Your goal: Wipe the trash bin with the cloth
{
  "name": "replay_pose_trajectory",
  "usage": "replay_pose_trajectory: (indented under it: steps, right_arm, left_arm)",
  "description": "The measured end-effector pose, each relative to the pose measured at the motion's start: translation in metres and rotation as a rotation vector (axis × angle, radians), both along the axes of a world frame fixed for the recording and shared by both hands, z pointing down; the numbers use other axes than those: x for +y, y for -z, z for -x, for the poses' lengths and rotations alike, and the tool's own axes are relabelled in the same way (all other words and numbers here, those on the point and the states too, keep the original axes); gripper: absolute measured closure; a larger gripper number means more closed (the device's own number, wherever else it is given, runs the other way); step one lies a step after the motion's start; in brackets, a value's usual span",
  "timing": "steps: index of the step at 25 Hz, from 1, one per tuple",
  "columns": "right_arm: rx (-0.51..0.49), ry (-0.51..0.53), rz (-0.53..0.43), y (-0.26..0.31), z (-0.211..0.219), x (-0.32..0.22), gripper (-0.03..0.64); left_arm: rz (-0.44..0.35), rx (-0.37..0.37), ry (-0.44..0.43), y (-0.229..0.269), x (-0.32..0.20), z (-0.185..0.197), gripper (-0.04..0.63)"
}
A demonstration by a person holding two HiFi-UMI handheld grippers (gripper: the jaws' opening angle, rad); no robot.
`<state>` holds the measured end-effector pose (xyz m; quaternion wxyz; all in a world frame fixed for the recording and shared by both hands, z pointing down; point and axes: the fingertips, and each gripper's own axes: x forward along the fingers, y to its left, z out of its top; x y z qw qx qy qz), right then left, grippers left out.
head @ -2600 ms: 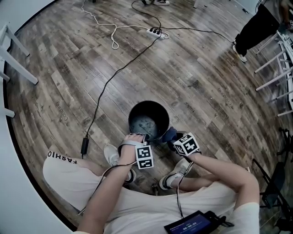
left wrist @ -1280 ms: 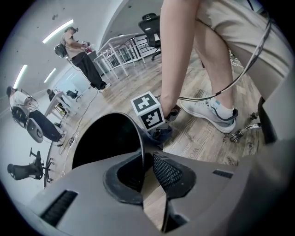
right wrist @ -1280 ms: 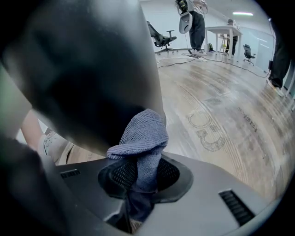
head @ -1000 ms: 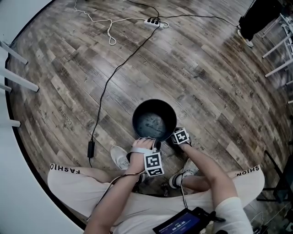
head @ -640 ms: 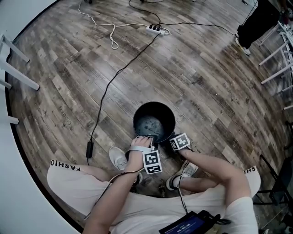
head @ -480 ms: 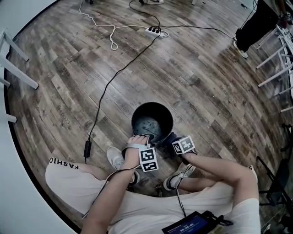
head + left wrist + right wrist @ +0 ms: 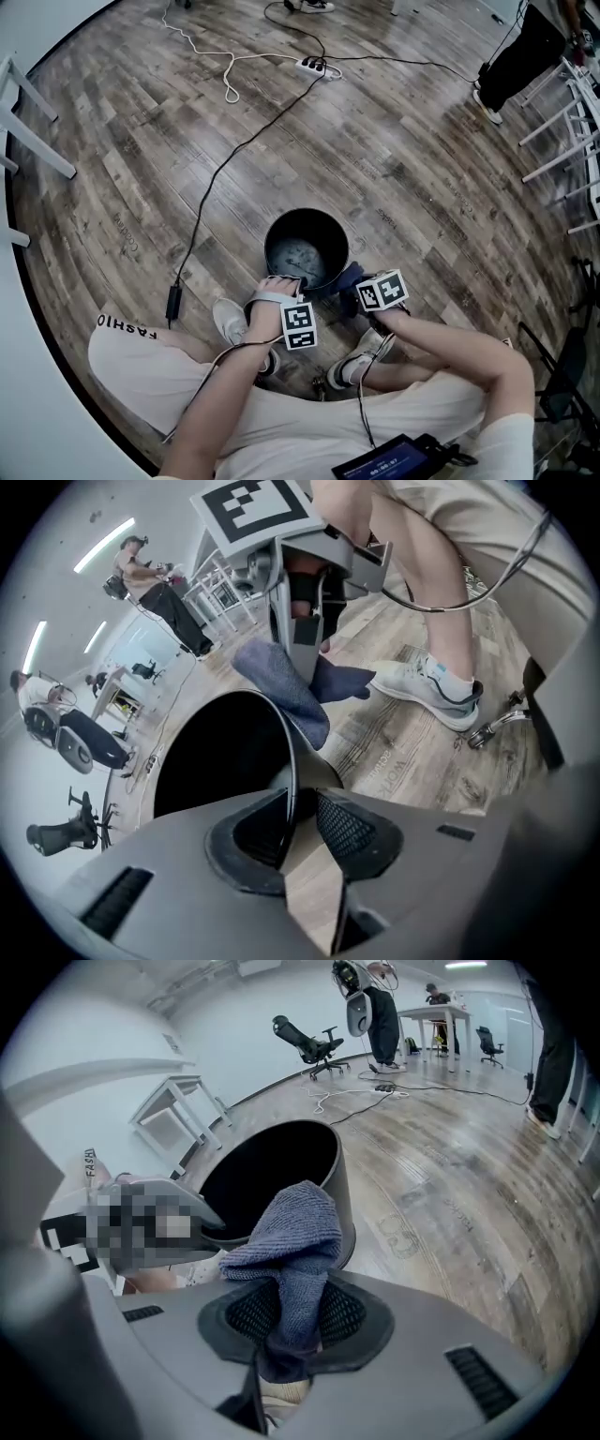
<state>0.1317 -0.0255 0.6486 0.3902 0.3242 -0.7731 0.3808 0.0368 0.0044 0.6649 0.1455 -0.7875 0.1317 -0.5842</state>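
The right gripper point(image 7: 298, 1312) is clamped on the blue cloth point(image 7: 295, 1232) at the rim of the trash bin point(image 7: 345, 1204), which stands on the floor point(image 7: 403, 159). The wipe looks to be mid-stroke. The left gripper point(image 7: 298, 822) straddles the near rim, its jaws just closing and not yet pinching. It probably needs a firm hold before the next stroke. The bin's far outer wall is hidden.

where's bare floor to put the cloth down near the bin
Widest bare floor lies right of the trash bin, up to the white chair legs. Another patch lies between the black cable and white table legs on the left. Crowded between bin and the shoes.
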Motion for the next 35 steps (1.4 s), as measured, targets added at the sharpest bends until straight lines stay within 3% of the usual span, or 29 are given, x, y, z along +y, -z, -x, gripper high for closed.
replay_pose_trajectory:
  steps: [6, 13, 22, 35]
  right_arm:
    - [0.021, 0.025, 0.012, -0.015, 0.008, -0.004, 0.532]
    - [0.048, 0.073, -0.007, -0.053, 0.003, -0.011, 0.532]
    - [0.048, 0.062, 0.002, -0.117, -0.001, -0.019, 0.532]
    - [0.008, -0.047, 0.031, -0.209, 0.002, -0.012, 0.532]
  left_arm:
    - [-0.019, 0.010, -0.054, 0.004, 0.010, -0.016, 0.511]
    - [-0.003, 0.025, -0.053, 0.003, 0.011, -0.021, 0.515]
    - [-0.011, 0.034, -0.052, 0.005, 0.011, -0.022, 0.515]
    - [-0.020, 0.038, -0.044, 0.005, 0.008, -0.024, 0.515]
